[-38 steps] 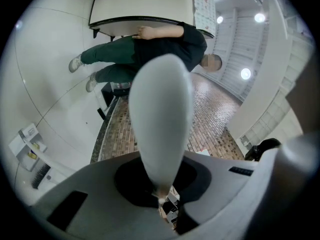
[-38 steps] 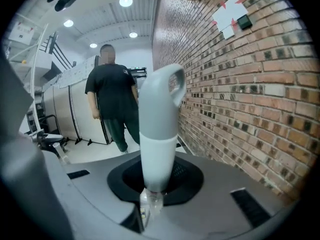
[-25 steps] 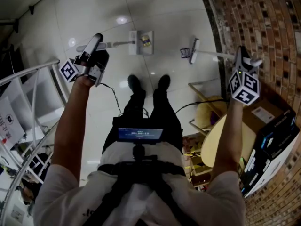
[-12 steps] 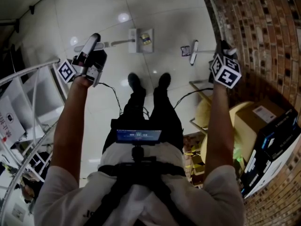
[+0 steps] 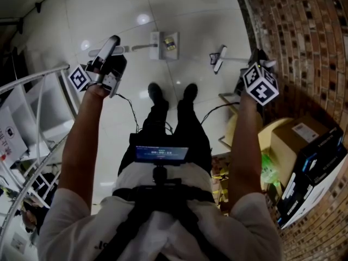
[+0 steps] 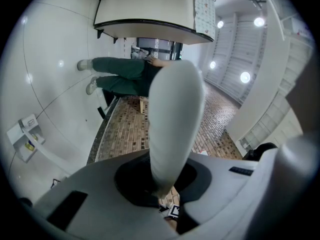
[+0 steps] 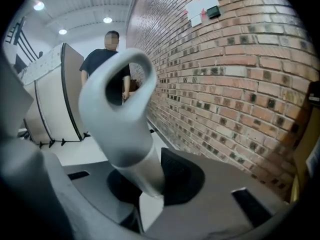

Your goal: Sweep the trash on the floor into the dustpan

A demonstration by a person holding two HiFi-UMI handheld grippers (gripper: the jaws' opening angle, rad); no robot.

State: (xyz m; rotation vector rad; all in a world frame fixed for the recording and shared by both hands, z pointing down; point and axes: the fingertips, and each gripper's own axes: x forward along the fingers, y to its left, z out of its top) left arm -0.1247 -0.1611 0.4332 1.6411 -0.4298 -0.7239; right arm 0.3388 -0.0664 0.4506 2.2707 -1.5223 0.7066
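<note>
Both hands are raised in the head view. My left gripper (image 5: 106, 64) is shut on the grey grip of the dustpan handle (image 5: 136, 49), which fills the left gripper view as a thick rounded handle end (image 6: 175, 129). The white dustpan (image 5: 159, 45) rests on the floor ahead of the feet and holds a yellowish scrap (image 5: 170, 43); it also shows small at the left as the dustpan (image 6: 24, 136). My right gripper (image 5: 255, 61) is shut on the broom handle (image 5: 239, 60), whose looped top (image 7: 122, 119) stands between its jaws. The broom head (image 5: 218, 58) touches the floor beside a small dark scrap (image 5: 213, 58).
A brick wall (image 5: 293, 37) runs close along the right. Cardboard boxes (image 5: 302, 137) and a round stool (image 5: 255, 151) crowd the lower right. A white rack with rails (image 5: 38, 107) stands at the left. A person (image 7: 107, 64) stands beyond a folded table.
My right gripper has dropped and swung left from the brick wall while rolling its marker cube round. The broom head shifted slightly left. The left gripper and the dustpan stayed put.
</note>
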